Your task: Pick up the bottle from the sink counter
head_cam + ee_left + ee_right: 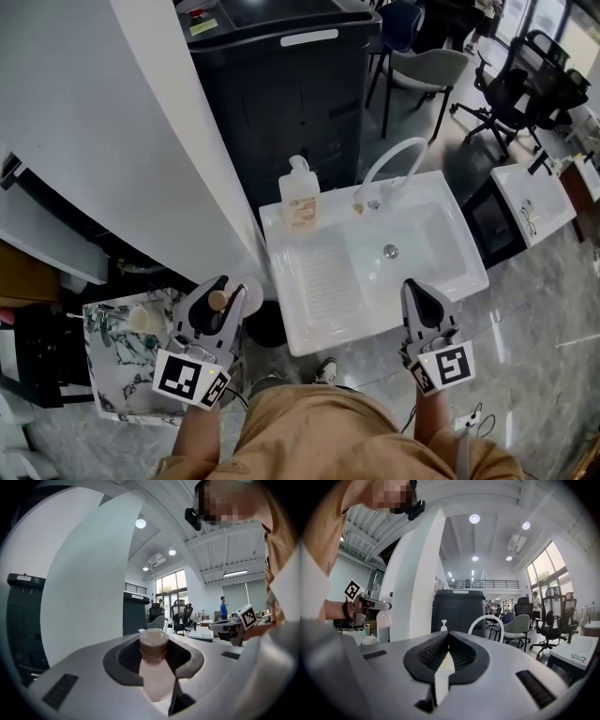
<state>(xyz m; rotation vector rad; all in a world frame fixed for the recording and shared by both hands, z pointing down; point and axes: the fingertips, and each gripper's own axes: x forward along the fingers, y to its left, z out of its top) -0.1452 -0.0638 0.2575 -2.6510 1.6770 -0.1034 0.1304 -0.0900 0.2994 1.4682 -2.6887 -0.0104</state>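
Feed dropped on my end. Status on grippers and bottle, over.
Left gripper shut on brown-capped bottle, held beside the sink. Right gripper shut, empty. Pump dispenser stands on sink rim by the faucet, away from both grippers.

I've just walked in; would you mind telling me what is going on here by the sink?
A person at a white sink holds a claw in each hand. The left claw grips a small pale bottle with a brown cap, off to the sink's left. The right claw is shut and empty near the sink's front right corner. A soap dispenser stands by the tap.
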